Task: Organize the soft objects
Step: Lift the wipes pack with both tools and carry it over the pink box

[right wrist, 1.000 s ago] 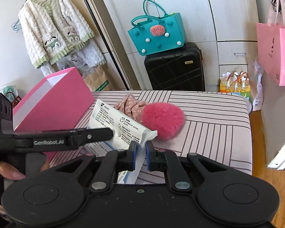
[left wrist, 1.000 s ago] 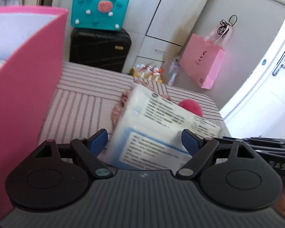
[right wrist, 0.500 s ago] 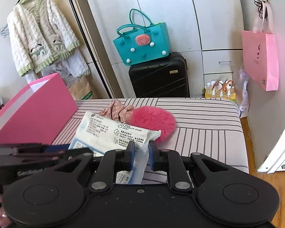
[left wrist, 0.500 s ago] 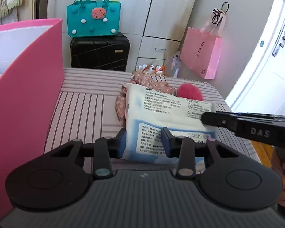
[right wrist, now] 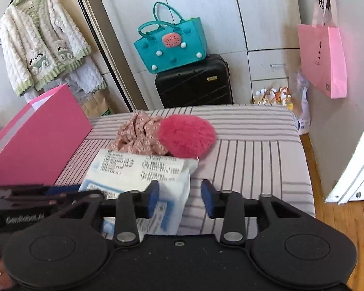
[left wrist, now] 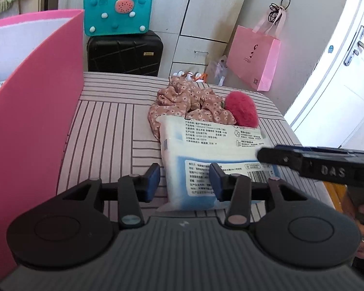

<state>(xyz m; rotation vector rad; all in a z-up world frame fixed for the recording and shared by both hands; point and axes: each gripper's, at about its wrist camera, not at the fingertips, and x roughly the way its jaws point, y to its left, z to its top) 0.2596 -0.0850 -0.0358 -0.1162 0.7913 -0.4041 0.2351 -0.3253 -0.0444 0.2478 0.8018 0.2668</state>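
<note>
left tongs: just parted, released | right tongs: just parted, released | tissue pack between pads | advice: re-pinch centrally, carry toward pink box at 9 o'clock

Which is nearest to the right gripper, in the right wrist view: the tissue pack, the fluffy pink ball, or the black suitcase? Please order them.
Seen from the right gripper:
1. Tissue pack: its corner lies by the gripper's left finger.
2. Fluffy pink ball: further back, in the middle of the striped cushion.
3. Black suitcase: beyond the cushion, against the wardrobe.
</note>
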